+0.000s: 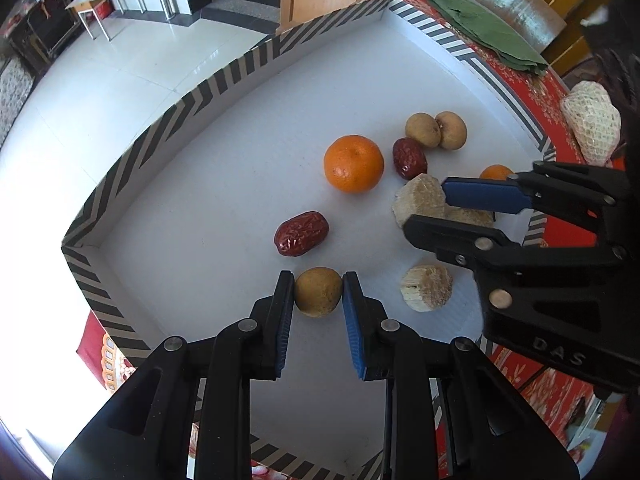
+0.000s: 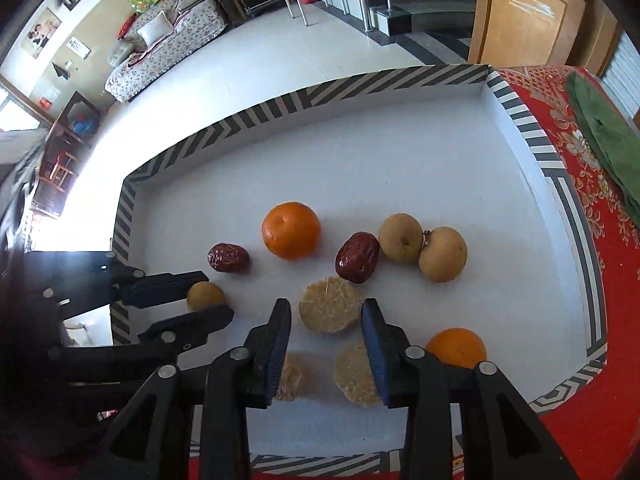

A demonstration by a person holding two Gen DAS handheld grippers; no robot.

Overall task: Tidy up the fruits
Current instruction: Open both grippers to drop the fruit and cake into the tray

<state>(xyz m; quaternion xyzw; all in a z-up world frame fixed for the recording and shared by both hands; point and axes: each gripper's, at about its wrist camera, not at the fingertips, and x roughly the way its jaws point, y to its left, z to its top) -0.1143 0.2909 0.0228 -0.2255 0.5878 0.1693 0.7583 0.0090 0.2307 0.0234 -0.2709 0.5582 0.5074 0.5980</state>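
Observation:
A white tray with a striped rim (image 1: pixel 168 120) (image 2: pixel 320 92) holds the fruit. My left gripper (image 1: pixel 318 286) is shut on a small brown longan (image 1: pixel 318 291) (image 2: pixel 205 295) near the tray's left side. My right gripper (image 2: pixel 326 312) is open, its jaws on either side of a tan fibrous chunk (image 2: pixel 330 310) (image 1: pixel 418 198), not touching it. A large orange (image 1: pixel 353 164) (image 2: pixel 291 230), two red dates (image 1: pixel 301 233) (image 1: pixel 409 158), a joined pair of longans (image 1: pixel 436 129) (image 2: pixel 422 248), a second orange (image 2: pixel 456 346) and two more tan chunks (image 1: pixel 427 288) (image 2: pixel 356 374) lie around.
The tray rests on a red patterned cloth (image 2: pixel 592 400). Green leaves (image 1: pixel 480 20) and a fruit in white foam netting (image 1: pixel 592 122) lie on the cloth beyond the tray's right rim. White tiled floor lies past the tray's far rim.

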